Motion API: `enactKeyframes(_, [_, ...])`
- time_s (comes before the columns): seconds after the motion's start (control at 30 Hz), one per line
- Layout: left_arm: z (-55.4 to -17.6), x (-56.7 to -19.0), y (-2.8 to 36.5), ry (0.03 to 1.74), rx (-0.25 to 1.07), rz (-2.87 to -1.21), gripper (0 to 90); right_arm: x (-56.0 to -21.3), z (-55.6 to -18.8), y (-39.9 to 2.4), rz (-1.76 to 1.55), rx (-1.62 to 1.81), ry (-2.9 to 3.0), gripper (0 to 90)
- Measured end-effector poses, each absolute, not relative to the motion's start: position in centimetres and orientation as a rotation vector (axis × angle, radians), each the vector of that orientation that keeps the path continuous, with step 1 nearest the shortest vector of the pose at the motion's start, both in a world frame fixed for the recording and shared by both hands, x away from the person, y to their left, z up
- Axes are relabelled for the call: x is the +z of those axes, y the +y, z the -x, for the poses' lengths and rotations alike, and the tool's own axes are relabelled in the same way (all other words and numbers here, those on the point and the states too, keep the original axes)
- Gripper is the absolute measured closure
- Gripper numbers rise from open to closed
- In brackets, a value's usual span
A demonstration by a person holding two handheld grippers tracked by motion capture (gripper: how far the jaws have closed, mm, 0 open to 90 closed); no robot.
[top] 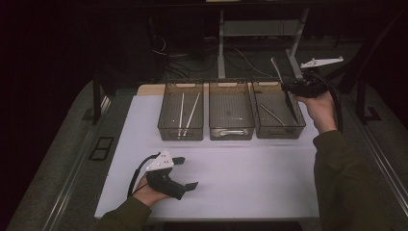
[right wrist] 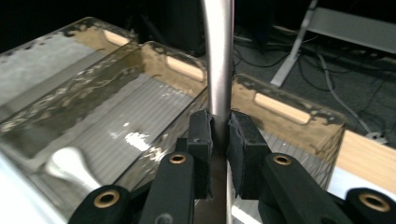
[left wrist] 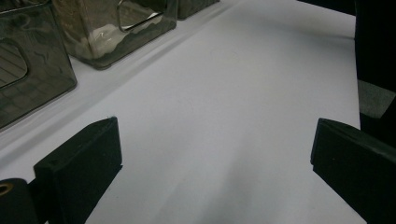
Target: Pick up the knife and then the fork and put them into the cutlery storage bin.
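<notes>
My right gripper (top: 290, 86) is raised over the back right corner of the right-hand clear bin (top: 280, 134). It is shut on a slim metal utensil (top: 276, 67). In the right gripper view the pads (right wrist: 201, 133) pinch the utensil's handle (right wrist: 218, 56), which runs straight up between them above the bins (right wrist: 70, 107). My left gripper (top: 186, 173) rests low on the white table top (top: 250, 173) near the front left. Its jaws stand wide open with nothing between them, over bare white surface in the left gripper view (left wrist: 215, 154).
Three clear bins stand in a row at the back of the table. The left bin (top: 180, 136) holds two pale sticks (top: 192, 109), the middle bin (top: 216, 110) a metal utensil (top: 230, 131), the right one another metal piece (top: 272, 114). Two bins (left wrist: 116, 32) sit left of the left gripper.
</notes>
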State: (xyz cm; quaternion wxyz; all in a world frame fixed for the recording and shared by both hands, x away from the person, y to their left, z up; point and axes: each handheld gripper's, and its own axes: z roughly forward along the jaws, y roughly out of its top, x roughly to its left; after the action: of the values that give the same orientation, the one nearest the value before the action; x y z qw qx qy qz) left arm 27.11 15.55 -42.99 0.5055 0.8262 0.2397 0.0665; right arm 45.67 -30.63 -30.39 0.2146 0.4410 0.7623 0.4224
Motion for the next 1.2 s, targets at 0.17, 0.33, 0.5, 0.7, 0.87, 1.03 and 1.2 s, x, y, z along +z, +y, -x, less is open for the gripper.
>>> enactKeyframes(0.17, [-27.2, -43.0, 15.6, 0.576, 0.160, -1.991, 0.9, -31.5, -46.9, -30.9, -1.257, 1.142, 2.104, 79.3])
enactKeyframes(0.33, [-27.2, -43.0, 15.6, 0.574, 0.158, -1.990, 0.9, -33.0, -47.3, -31.4, -1.295, 1.108, 2.109, 79.3])
enactKeyframes(0.5, [-27.1, -43.0, 15.6, 0.573, 0.157, -1.994, 0.9, -34.3, -47.4, -31.7, -1.319, 1.086, 2.133, 79.3])
enactKeyframes(0.7, [-27.2, -43.0, 15.6, 0.574, 0.155, -1.993, 0.9, -35.4, -47.4, -31.9, -1.340, 1.062, 2.155, 79.3])
enactKeyframes(0.87, [-27.2, -43.0, 15.6, 0.573, 0.155, -1.994, 0.9, -36.2, -47.4, -31.9, -1.346, 1.045, 2.175, 79.3])
enactKeyframes(1.03, [-27.2, -43.0, 15.6, 0.571, 0.155, -1.996, 0.9, -36.6, -47.6, -31.7, -1.359, 1.047, 2.180, 79.1])
enactKeyframes(1.2, [-27.1, -43.0, 15.5, 0.570, 0.153, -1.996, 0.9, -37.0, -47.9, -31.4, -1.364, 1.037, 2.192, 78.8])
